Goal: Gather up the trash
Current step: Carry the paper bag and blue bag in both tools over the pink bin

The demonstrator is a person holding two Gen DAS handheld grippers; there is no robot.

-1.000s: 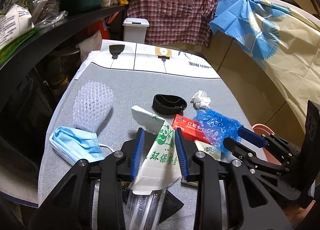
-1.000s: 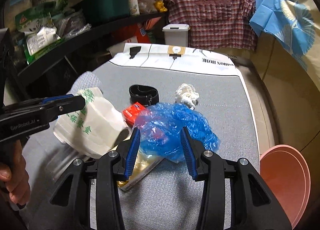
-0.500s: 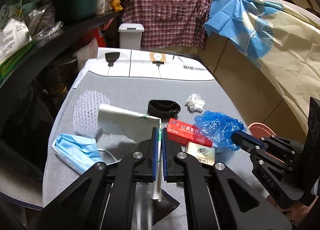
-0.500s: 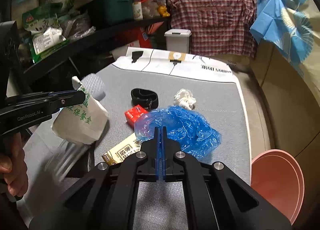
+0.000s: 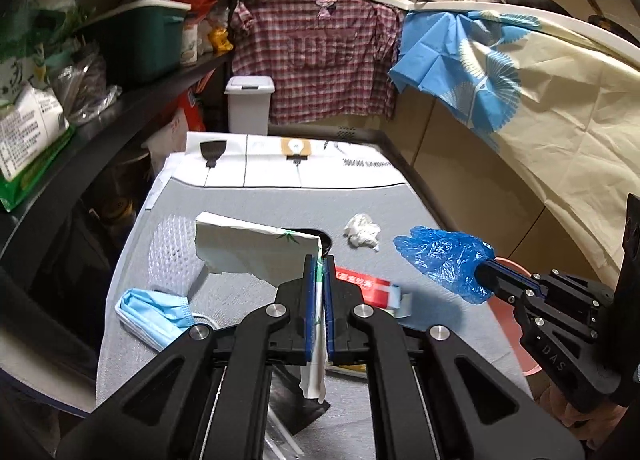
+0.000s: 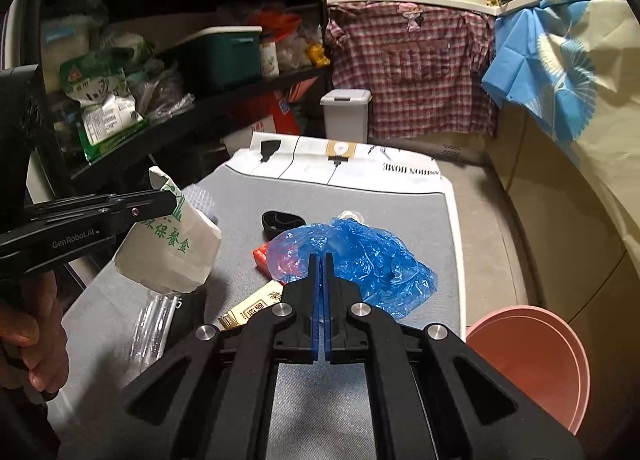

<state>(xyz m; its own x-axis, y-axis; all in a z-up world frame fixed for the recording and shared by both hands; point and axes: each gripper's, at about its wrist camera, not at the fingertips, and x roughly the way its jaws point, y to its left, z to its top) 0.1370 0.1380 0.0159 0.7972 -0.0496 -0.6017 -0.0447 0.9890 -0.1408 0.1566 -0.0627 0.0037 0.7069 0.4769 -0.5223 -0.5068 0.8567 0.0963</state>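
My left gripper (image 5: pixel 317 260), open 1 s ago, is now clamping the white paper bag (image 5: pixel 256 250) & lifting it off the table. My right gripper (image 6: pixel 320 260), also open then, is pinching the blue plastic bag (image 6: pixel 360 256) & raising it too.

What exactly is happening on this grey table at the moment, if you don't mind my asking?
A person holding two handheld grippers is clearing litter. The left gripper is shut on a white paper bag with green print, lifted off the grey table. The right gripper is shut on a crumpled blue plastic bag, held up beside a pink round bin at the table's edge. A blue face mask, a crumpled white tissue and a red carton lie uncollected.
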